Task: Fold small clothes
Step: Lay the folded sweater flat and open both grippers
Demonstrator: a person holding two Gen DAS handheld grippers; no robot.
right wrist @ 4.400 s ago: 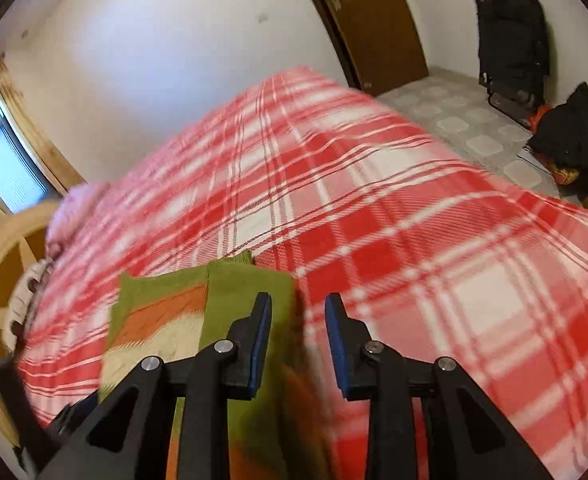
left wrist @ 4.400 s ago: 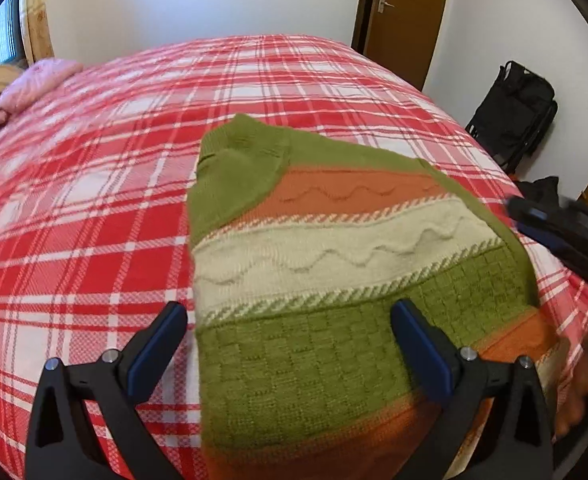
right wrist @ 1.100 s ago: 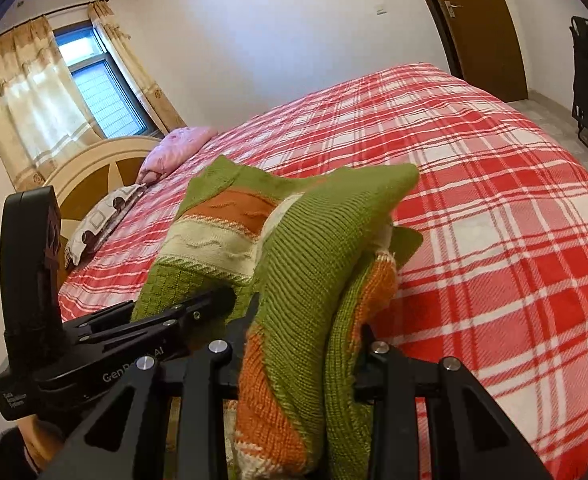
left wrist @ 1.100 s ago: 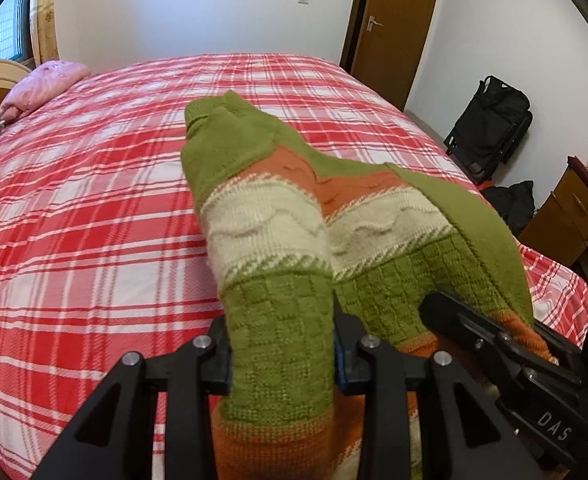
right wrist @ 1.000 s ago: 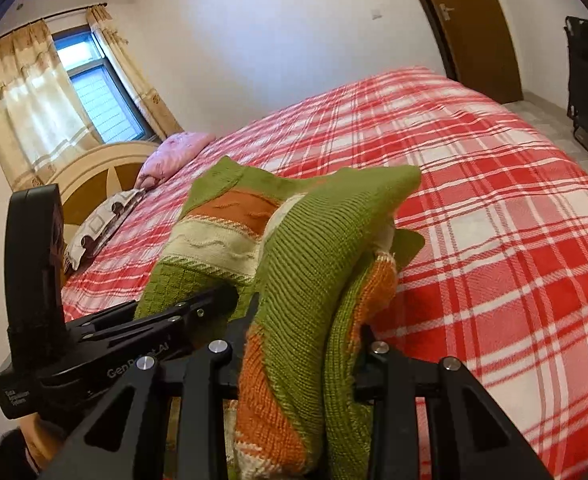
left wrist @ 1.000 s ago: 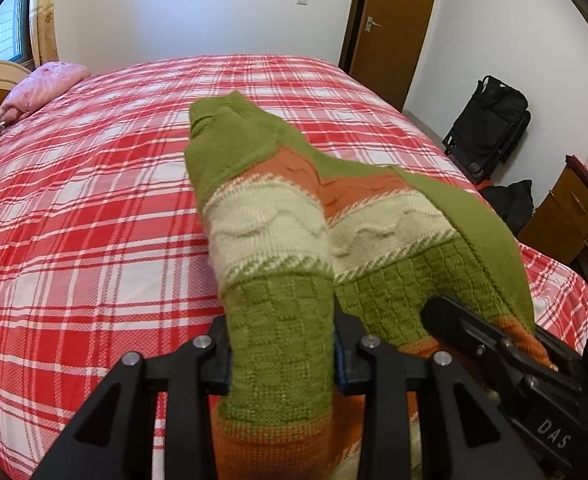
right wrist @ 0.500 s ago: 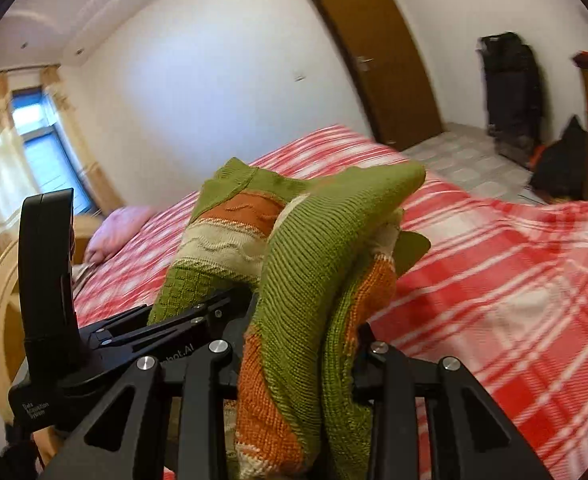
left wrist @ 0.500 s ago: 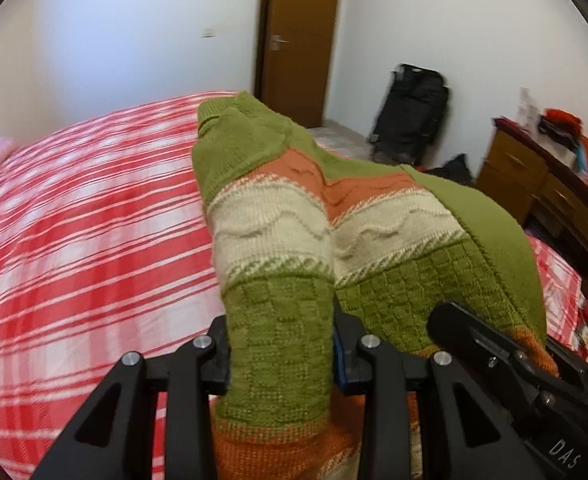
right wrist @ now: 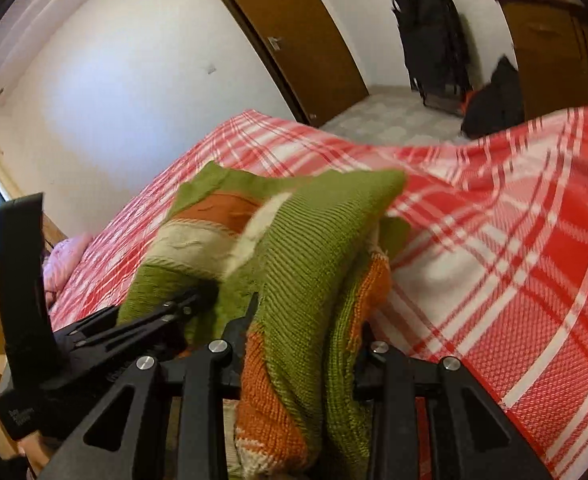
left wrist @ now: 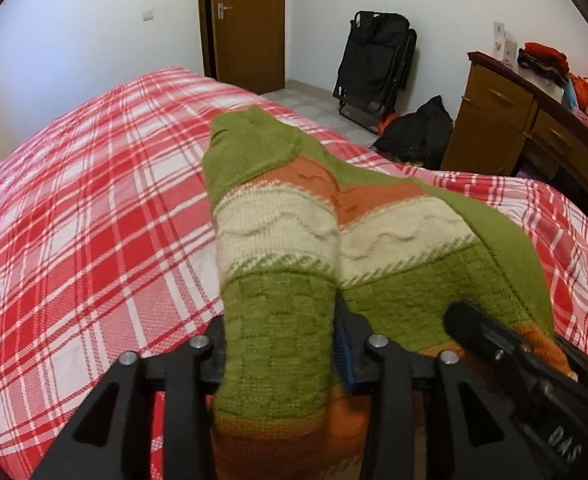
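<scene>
Folding is in the middle step, I judge: the sweater [left wrist: 333,240] is carried by its lower hem, lifted over the bed [left wrist: 74,220], and the next move calls for laying it down flat and bringing the held edge over toward the collar, both corners kept level. Left tongs [left wrist: 280,344] have the green hem between the jaws; these jaws have just been opening, and a small gap shows at the right pad, so I cannot tell if they pinch at all now. Right tongs [right wrist: 303,344] pinch a thick bunch of the knit, green and orange. From both tongs the sweater stretches forward, its collar farthest from them, and the two tongs are near each other.
</scene>
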